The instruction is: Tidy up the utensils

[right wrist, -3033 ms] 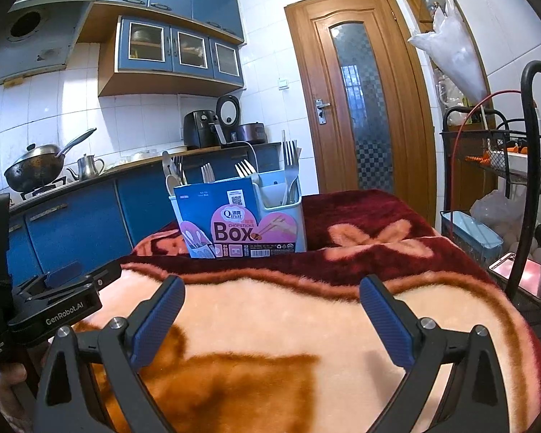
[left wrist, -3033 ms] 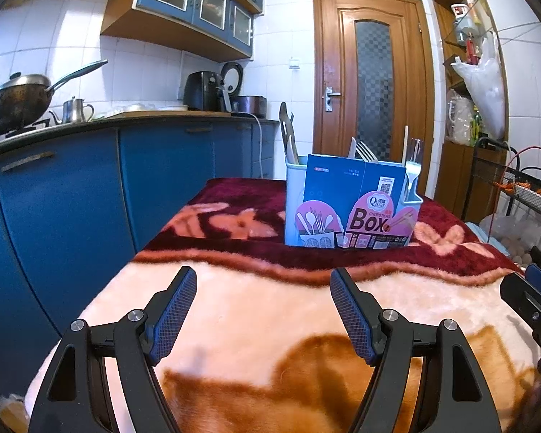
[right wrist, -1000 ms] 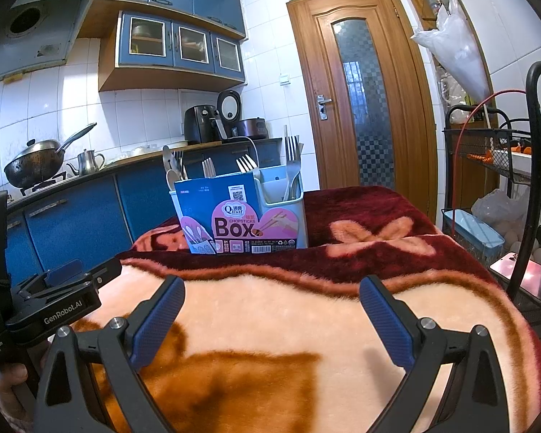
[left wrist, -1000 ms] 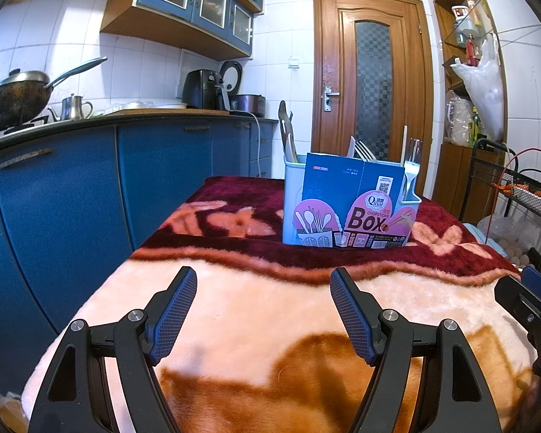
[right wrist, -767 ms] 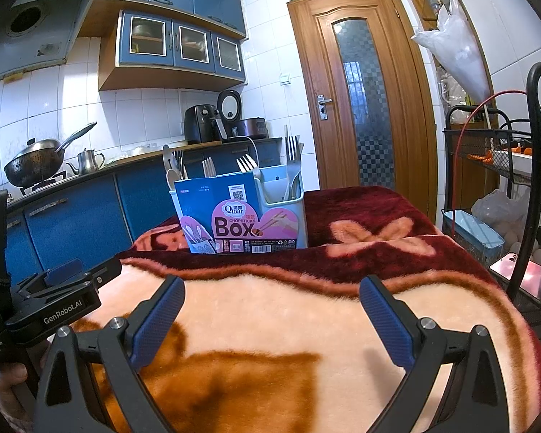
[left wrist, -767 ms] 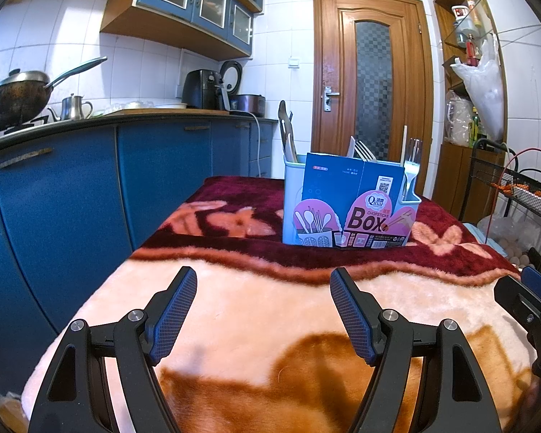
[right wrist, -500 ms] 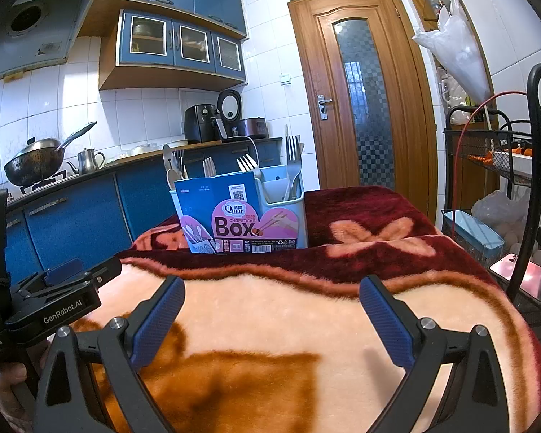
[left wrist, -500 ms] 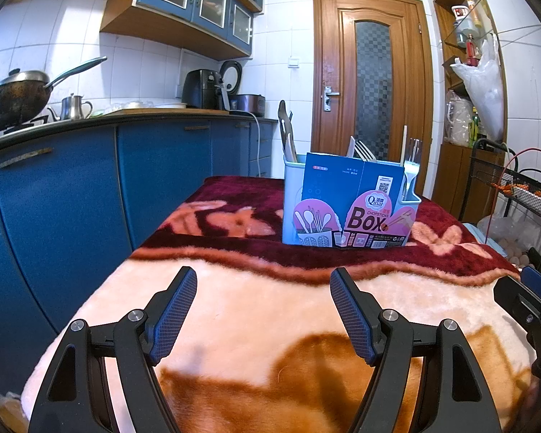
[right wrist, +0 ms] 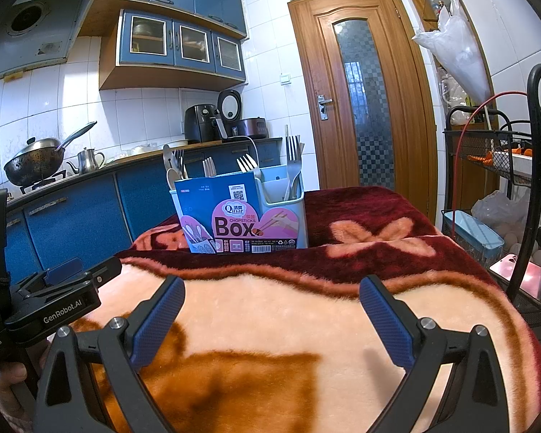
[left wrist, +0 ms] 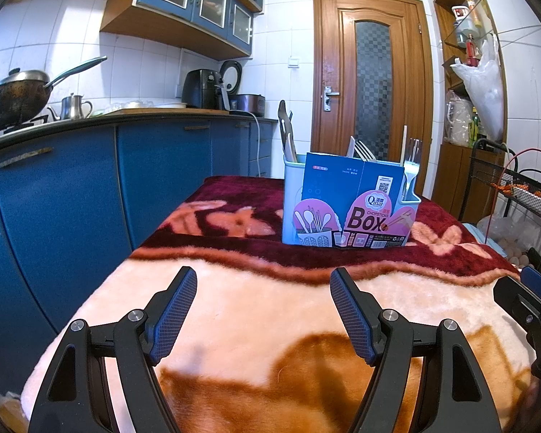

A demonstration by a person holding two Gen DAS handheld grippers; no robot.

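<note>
A pale blue utensil holder (left wrist: 350,202) (right wrist: 243,216) with a blue and pink "Box" label stands upright on the far, dark red part of the blanket-covered table (left wrist: 270,324). Forks (right wrist: 293,158), spoons (right wrist: 171,176) and other utensils stick up out of it. My left gripper (left wrist: 263,281) hovers open over the near peach part of the blanket, well short of the holder, with nothing between its fingers. My right gripper (right wrist: 270,288) stands open beside it, also empty. The left gripper's body (right wrist: 54,299) shows at the right view's left edge, a hand under it.
Blue kitchen cabinets (left wrist: 90,187) with a wok (left wrist: 14,97), a kettle and appliances on the counter run along the left. A wooden door (left wrist: 373,93) is behind the table. A black wire rack (right wrist: 505,166) with bags and a tray stands at the right.
</note>
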